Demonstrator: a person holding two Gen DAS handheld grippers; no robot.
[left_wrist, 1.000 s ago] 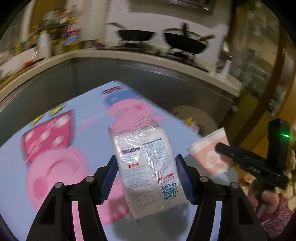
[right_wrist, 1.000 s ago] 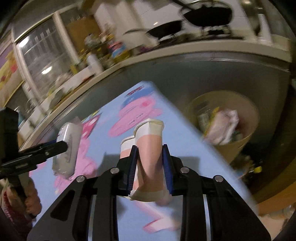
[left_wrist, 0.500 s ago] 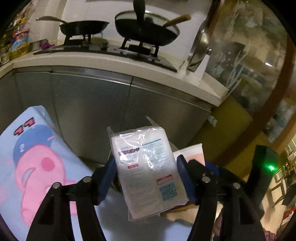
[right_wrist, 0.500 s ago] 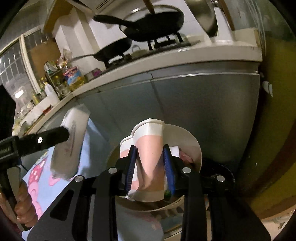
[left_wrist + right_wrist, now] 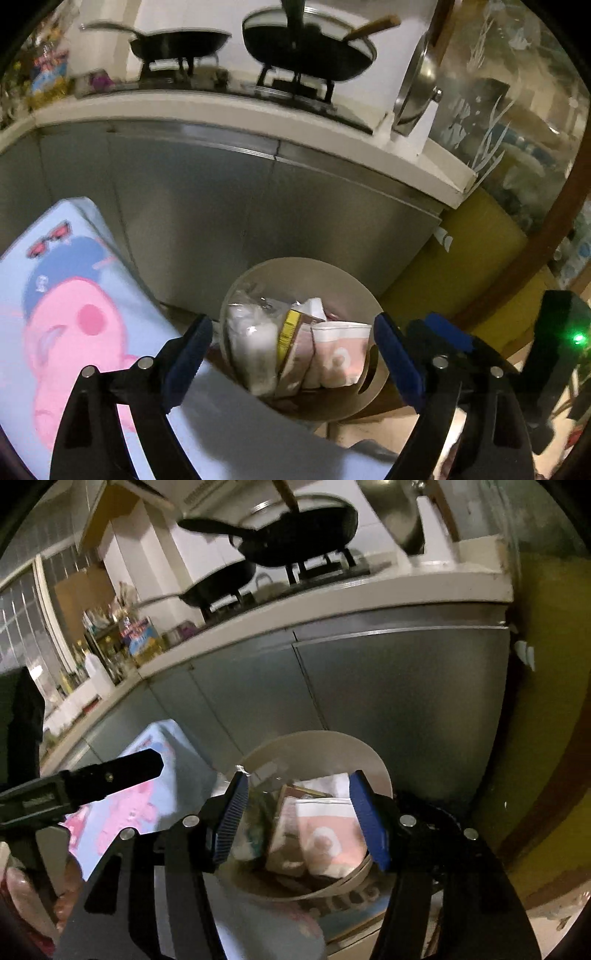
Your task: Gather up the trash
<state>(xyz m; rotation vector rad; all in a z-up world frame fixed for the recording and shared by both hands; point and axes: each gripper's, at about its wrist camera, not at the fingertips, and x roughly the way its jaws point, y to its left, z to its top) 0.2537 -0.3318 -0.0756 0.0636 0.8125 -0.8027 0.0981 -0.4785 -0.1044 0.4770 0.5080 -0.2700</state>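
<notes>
Beige bin (image 5: 258, 273) holds pink cup (image 5: 341, 354), white packet (image 5: 253, 347); left tongs (image 5: 291, 354), right tongs (image 5: 299, 816) released, empty, above.

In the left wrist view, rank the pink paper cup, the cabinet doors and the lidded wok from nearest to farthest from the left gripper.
1. The pink paper cup, lying in the trash bin just ahead of the open left gripper, toward its right finger.
2. The cabinet doors, behind the bin, under the counter.
3. The lidded wok, up on the stove, farthest.
</notes>
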